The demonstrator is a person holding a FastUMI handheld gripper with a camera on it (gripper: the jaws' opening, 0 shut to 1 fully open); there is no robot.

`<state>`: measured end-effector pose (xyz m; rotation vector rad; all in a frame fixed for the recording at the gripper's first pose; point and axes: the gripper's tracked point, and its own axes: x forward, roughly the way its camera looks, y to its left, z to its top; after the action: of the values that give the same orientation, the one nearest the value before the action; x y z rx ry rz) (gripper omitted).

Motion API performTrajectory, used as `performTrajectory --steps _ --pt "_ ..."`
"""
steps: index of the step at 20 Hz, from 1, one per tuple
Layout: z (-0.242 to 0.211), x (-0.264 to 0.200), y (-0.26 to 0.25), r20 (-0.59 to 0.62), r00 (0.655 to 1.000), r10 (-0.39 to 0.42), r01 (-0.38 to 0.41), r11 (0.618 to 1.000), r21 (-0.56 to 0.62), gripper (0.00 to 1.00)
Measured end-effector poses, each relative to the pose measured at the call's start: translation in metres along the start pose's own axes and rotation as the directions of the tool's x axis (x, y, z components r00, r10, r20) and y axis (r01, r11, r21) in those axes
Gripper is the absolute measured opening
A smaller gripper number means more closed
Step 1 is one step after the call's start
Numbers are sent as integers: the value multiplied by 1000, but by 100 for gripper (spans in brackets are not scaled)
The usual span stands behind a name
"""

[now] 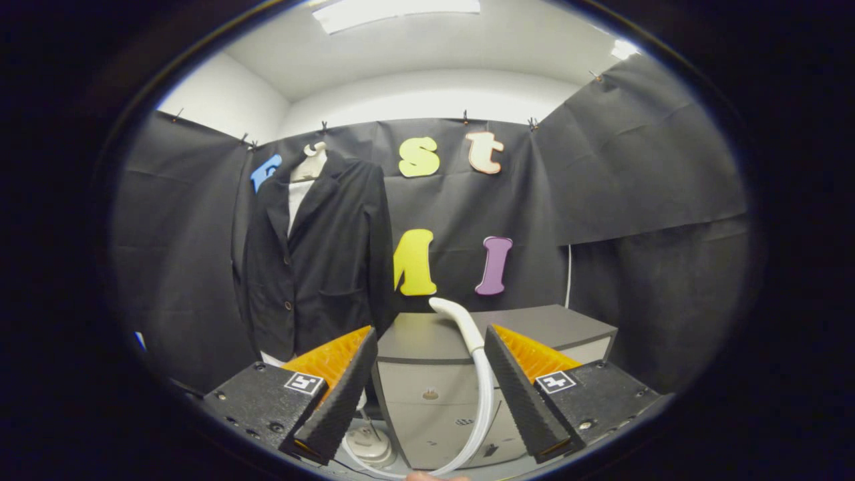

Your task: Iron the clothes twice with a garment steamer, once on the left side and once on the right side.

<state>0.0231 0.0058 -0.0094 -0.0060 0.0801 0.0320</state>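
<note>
We've got a matt woven cloth jacket hanging there. The steamer looks like smooth glossy plastic, the cabinet more of a matt laminate finish.

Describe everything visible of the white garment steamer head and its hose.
The white garment steamer head is smooth, rounded plastic, rising above the top of the grey cabinet. Its neck narrows into a pale flexible hose that curves down in front of the cabinet and sweeps back toward a white round base on the floor. It sits between the open gripper fingers, nearer the right one; contact is unclear.
</note>
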Motion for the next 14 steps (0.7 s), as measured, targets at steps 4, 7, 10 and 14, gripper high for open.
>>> performTrajectory --steps 4,7,10,14 --pt "-6 9 -1 -64 998 -17 18 1000 22 100" --pt "-13 15 1 -122 992 -36 41 999 36 100" --pt "-19 23 5 -178 983 -52 62 996 56 100" --pt "-23 34 10 -268 962 -51 81 992 101 100"
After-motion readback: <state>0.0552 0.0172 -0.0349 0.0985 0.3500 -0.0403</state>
